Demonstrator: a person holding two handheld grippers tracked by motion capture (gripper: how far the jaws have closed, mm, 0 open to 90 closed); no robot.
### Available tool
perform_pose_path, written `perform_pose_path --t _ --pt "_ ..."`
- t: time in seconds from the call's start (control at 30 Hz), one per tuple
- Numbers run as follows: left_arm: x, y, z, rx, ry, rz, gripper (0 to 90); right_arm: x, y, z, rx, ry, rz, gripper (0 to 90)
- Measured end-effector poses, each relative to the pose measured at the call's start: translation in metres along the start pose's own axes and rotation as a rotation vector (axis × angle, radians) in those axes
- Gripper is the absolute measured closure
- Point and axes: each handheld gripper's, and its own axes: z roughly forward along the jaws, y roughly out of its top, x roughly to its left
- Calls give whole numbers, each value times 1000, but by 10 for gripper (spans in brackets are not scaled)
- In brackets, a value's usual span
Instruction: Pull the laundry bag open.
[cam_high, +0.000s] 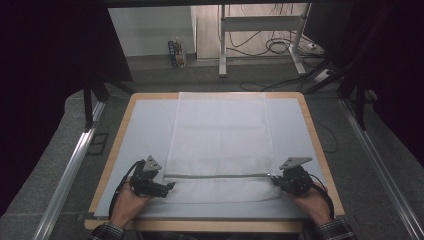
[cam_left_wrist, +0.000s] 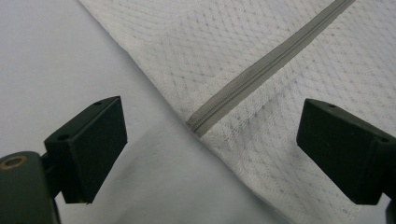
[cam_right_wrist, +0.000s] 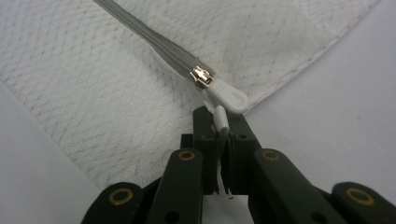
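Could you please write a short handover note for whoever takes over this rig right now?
Right gripper: shut on the white zipper pull at the right end of the grey zipper.
Left gripper: open, jaws either side of the zipper's left end, not pressing the mesh bag.
The bag lies flat on the table, zipper across its near part.
Done: pull gripped; the zipper looks closed along its length.
Left: probably clamp the bag's left end, then draw the pull along.

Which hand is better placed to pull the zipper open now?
The right. Its tool is already shut on the white pull tab beside the slider, while the left tool stands open at the zipper's other end.
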Motion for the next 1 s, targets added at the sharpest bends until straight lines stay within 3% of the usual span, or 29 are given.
perform_pose_path --t 0.3,0.53,0.67,1.0 --pt "-2 5 -1 -35 -19 -25 80 1 2 -7 -36 -5 -34 853" --pt "-12 26 4 -83 -125 -27 48 3 4 -10 -43 -16 -66 852" --pt "-22 45 12 -99 -160 5 69 4 5 -10 -47 -23 -95 851" --pt "-52 96 44 -124 -231 97 88 6 5 -12 -62 -29 -108 850"
